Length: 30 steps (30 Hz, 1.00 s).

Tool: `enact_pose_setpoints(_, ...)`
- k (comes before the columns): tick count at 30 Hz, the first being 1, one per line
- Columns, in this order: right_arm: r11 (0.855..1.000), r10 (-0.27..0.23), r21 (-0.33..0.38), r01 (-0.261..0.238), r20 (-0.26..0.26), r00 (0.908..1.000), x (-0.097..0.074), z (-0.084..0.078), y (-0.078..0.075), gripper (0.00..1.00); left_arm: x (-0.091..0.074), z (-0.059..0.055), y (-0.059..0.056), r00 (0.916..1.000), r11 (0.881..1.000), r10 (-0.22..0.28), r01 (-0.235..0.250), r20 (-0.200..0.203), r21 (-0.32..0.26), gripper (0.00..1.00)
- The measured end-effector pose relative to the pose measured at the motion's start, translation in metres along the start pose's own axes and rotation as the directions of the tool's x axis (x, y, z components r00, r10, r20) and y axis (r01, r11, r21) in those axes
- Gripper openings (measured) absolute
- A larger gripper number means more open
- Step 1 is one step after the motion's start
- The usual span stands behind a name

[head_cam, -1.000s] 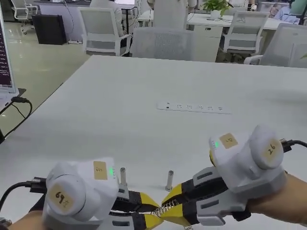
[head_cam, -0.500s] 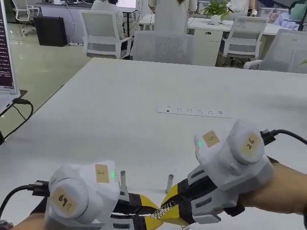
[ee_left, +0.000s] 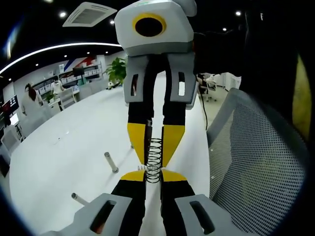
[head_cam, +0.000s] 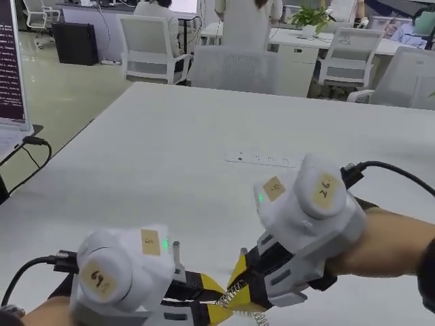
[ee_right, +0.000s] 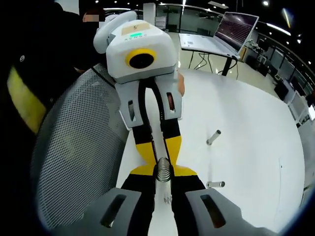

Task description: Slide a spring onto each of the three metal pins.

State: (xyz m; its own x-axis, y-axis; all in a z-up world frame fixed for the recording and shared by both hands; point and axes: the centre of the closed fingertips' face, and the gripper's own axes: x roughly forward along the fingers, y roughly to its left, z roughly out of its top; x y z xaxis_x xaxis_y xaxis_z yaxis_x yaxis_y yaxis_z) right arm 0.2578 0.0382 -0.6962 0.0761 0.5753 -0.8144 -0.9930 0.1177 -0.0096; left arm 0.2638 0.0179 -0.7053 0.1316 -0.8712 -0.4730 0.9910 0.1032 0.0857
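Left gripper (ee_left: 153, 177) and right gripper (ee_left: 155, 141) are both clamped tip-to-tip on one small steel coil spring (ee_left: 154, 160), upright grey metal pins (ee_left: 110, 162) just beyond the tips; risk: uneven release at handover could kink it or ping it off the white table (ee_left: 74, 147).

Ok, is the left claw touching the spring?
Touching. In the left gripper view, the left claw pinches the lower end of the spring between its tips; the right claw pinches the upper part.

White table (head_cam: 170, 149), likely power strip (head_cam: 262, 159), chairs (head_cam: 151, 47).
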Motion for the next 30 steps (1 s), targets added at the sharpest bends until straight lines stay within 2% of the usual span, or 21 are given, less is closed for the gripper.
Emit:
enact_pose_setpoints(6,0.999,0.032,-0.016,-0.033,-0.043,0.9986,0.002,-0.001,0.000,0.08,0.000,-0.002,0.000,0.9999,0.999,-0.012,0.012,0.002,-0.038,0.03)
enact_pose_setpoints(11,0.999,0.038,-0.022,-0.039,-0.055,0.9978,0.001,0.001,-0.001,0.08,-0.001,-0.003,0.003,1.0000,0.999,-0.001,0.001,-0.002,-0.050,0.05)
enact_pose_setpoints(23,1.000,0.018,-0.014,-0.018,-0.054,0.9984,-0.004,0.001,-0.008,0.08,-0.005,-0.007,0.009,0.9998,0.995,0.020,-0.020,0.005,-0.102,0.16)
enact_pose_setpoints(30,1.000,-0.003,0.000,0.003,-0.063,0.9980,-0.014,-0.004,-0.018,0.08,-0.007,-0.008,0.010,0.9996,0.992,0.027,-0.026,0.011,-0.123,0.19)
